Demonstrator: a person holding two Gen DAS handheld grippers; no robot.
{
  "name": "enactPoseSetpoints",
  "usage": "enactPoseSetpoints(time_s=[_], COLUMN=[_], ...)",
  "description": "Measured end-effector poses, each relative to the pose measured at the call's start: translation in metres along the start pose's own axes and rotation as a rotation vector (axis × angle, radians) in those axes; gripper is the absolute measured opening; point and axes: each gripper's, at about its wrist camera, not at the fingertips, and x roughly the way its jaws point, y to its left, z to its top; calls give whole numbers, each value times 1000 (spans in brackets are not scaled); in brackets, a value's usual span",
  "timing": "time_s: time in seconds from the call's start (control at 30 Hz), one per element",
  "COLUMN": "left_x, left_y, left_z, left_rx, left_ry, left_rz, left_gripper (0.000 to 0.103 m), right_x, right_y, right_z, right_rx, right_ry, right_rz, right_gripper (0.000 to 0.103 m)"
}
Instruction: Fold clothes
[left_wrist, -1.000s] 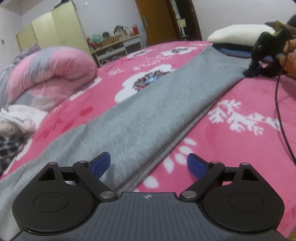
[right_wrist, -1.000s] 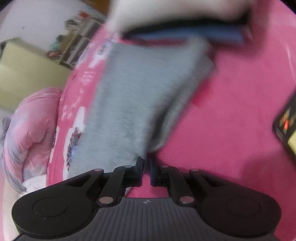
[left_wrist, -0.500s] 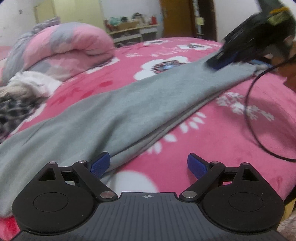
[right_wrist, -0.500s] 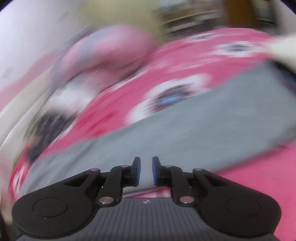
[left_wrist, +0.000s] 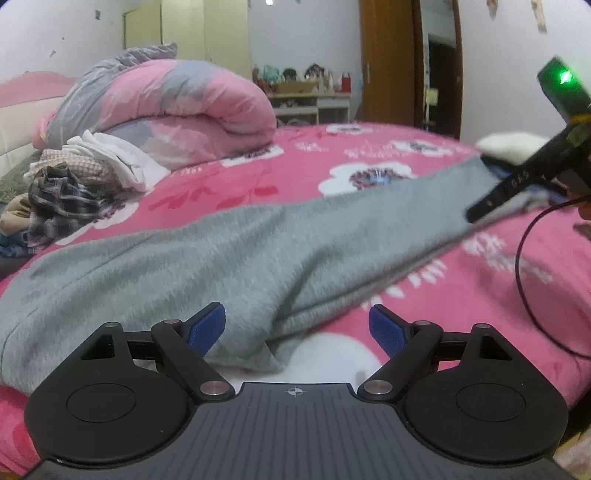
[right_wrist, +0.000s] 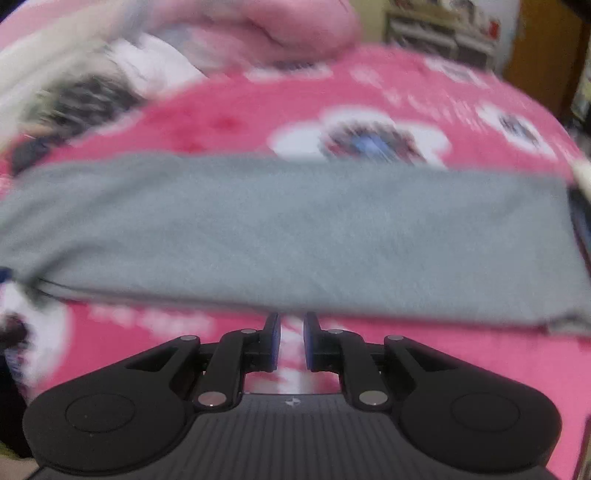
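Jaws wide apart on the left gripper (left_wrist: 297, 326), just eased in a touch, blue pads either side of the near fold of the grey garment (left_wrist: 229, 266) but not pressing on it. That garment lies in a long folded strip across the pink flowered bedspread (left_wrist: 424, 155), running from the near left away to the far right. Over on the right gripper (right_wrist: 291, 341), the jaws have just been parting and stand with a narrow gap, nothing between them, tips just short of the strip's near edge with pink bedspread showing through. From the left camera that right gripper shows at the strip's far end, black body, green light lit, a black cable (left_wrist: 524, 266) looping down. Further back, a heap of loose clothes (left_wrist: 74, 184) at left, then a rolled pink-and-grey quilt (left_wrist: 177, 107), and beyond the bed a white shelf unit (left_wrist: 314, 103) and a brown door (left_wrist: 388, 62).
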Motion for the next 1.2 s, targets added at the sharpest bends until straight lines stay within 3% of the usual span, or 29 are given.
enactPoseSetpoints(time_s=[0.07, 0.13, 0.2, 0.33, 0.5, 0.67, 0.73, 0.8, 0.97, 1.1, 1.2], left_x=[4, 10, 19, 29, 24, 20, 16, 8, -17, 11, 64], left_y=[5, 9, 16, 24, 22, 27, 31, 35, 63, 84, 103], left_z=[1, 1, -1, -11, -26, -26, -26, -25, -10, 19, 33], left_rx=[-4, -8, -32, -35, 27, -13, -34, -40, -150, -200, -200], left_ry=[-11, -21, -5, 9, -4, 2, 3, -5, -64, -84, 48], left_rz=[22, 50, 67, 73, 59, 31, 18, 12, -42, -58, 1], left_gripper=[84, 67, 53, 44, 42, 43, 43, 44, 49, 49, 48], right_x=[-7, 3, 30, 77, 44, 37, 53, 84, 84, 88, 88], right_y=[28, 60, 85, 100, 91, 113, 126, 136, 129, 122, 115], right_z=[11, 21, 26, 1, 4, 45, 54, 44, 1, 3, 3], right_rx=[-42, -72, -82, -98, -52, -50, -71, -116, -135, -68, -23], right_ry=[-50, -70, -61, -6, 50, -102, -110, -8, -98, -103, -102], right_rz=[108, 230, 287, 186, 137, 167, 183, 164, 165, 185, 200], right_gripper=[13, 14, 17, 17, 17, 17, 17, 18, 20, 21, 21])
